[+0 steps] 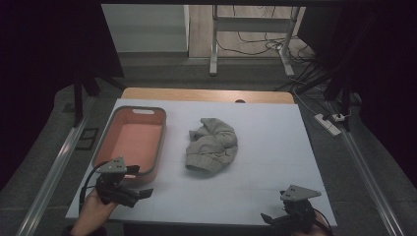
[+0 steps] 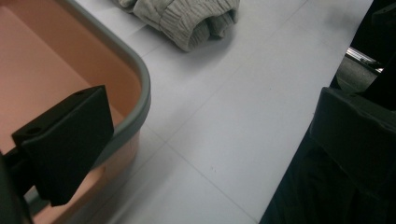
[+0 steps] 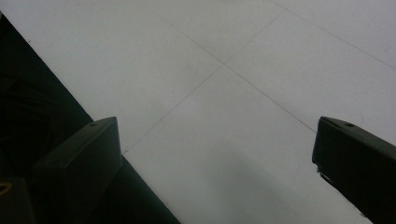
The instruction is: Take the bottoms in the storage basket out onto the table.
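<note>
since the crumpled grey knitted sweater lies mid-table just right of the salmon plastic basin with a grey rim, the left gripper and right gripper, both wide open and empty at the near edge, should reach in and pinch its bunched edges firmly.

My high view looks forward and down from above the near edge, taking in the whole table. My left gripper view sits low and close by the tub, facing the sweater; both appear from above. My right gripper view looks closely down at the bare tabletop.
</note>
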### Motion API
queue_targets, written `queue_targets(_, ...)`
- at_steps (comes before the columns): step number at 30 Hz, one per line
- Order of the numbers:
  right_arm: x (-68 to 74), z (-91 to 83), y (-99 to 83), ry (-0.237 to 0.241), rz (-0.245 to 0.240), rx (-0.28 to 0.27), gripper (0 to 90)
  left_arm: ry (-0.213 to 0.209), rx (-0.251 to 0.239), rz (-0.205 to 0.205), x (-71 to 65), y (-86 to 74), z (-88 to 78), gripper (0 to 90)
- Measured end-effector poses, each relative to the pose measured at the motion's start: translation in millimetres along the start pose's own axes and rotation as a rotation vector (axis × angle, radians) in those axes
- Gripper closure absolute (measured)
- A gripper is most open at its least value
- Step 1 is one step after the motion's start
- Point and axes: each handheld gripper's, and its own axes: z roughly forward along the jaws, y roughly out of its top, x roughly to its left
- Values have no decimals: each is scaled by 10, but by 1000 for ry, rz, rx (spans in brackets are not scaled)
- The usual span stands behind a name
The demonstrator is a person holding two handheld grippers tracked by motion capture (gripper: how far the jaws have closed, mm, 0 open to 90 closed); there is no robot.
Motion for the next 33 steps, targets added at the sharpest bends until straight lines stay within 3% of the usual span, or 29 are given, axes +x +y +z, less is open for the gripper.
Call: queue_targets(33, -1, 3, 3, -8, 8, 6, 15, 104, -8, -117, 45, -632, -381, 0)
